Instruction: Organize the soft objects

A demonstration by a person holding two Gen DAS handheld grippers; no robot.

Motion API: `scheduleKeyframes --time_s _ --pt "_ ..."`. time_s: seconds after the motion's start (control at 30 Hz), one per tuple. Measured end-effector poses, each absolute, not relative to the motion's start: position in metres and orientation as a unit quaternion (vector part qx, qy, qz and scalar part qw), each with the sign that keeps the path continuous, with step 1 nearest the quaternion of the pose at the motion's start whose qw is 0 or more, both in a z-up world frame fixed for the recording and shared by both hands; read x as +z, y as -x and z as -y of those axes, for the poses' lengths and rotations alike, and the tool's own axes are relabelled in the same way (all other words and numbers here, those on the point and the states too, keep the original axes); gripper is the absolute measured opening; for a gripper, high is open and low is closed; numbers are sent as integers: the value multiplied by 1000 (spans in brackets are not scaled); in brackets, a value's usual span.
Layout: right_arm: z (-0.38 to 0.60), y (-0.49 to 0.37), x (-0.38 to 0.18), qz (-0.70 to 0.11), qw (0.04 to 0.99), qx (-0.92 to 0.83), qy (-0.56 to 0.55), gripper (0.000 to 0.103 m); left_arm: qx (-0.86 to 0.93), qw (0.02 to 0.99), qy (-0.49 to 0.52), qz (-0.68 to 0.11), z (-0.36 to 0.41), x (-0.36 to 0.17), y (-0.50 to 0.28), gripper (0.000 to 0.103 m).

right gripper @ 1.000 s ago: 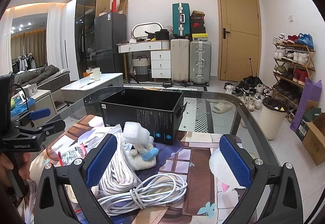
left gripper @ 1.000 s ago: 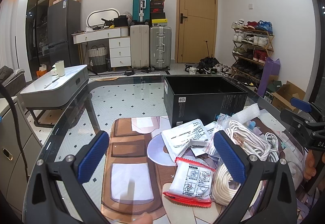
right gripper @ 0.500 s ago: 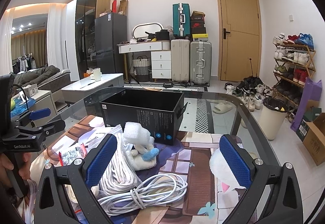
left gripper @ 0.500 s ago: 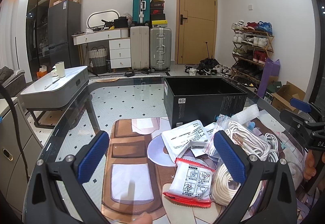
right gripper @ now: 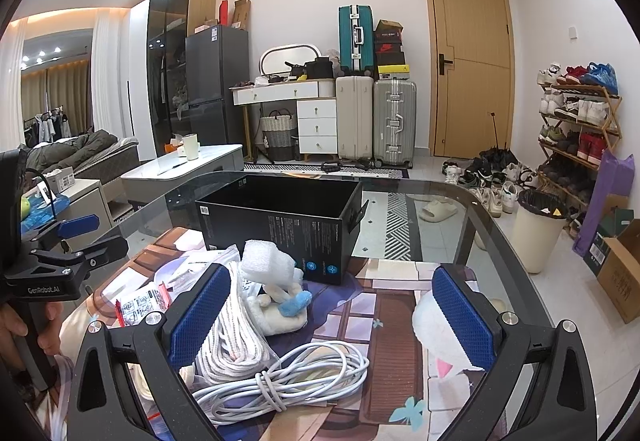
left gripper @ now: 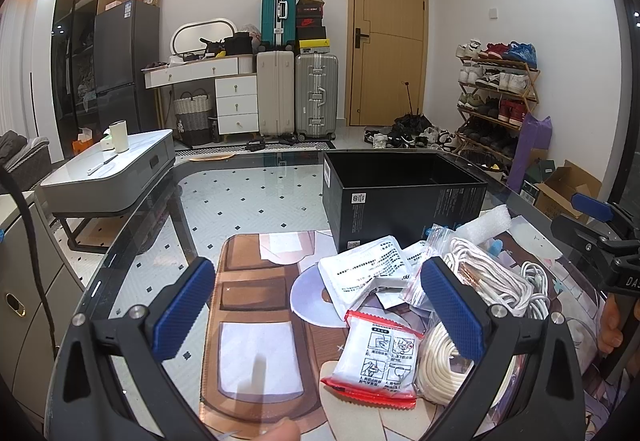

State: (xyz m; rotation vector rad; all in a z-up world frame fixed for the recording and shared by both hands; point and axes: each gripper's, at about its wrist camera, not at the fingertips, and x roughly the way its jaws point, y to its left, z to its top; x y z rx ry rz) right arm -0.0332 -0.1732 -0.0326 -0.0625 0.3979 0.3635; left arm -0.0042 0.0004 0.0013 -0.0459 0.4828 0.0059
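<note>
— Packets first, then? Reading from the left of the black box (left gripper: 404,201)?

— Yes. Left gripper (left gripper: 316,309) hangs above the glass table (left gripper: 132,241) with its jaws spread wide and nothing between them. Just in front of the box lie the white sachets (left gripper: 362,267), and nearer than those the red-edged packet (left gripper: 378,359), which sits almost between the blue pads.

— So it is probably lined up for that packet?

— That is my guess; it is the closest flat, loose thing, and a wide opening suits it.

— And further right?

— Coiled white rope (right gripper: 236,325) lies in front of the box, with a foam sheet (right gripper: 266,263) and a small plush toy (right gripper: 280,307) resting against it. Nearest of all is the bundled white cable (right gripper: 288,377). The right gripper (right gripper: 332,317) is also wide open and empty, poised above the cable and rope.

— Why is the box open-topped behind the heap?

— Likely as the bin: it looks empty, and everything soft is still outside it, piled just before its front wall on the printed mat (right gripper: 396,325).

— Any worry?

— The coils may snag each other when lifted.
</note>
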Motion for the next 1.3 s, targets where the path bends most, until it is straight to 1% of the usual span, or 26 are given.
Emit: scheduleKeyframes --time_s 1.17,1.3 --pt "174 35 -34 -195 964 181 31 102 0 970 22 -244 0 0 1 103" --pt "179 38 -31 -189 964 186 14 102 -5 969 24 -246 1 1 1 103"
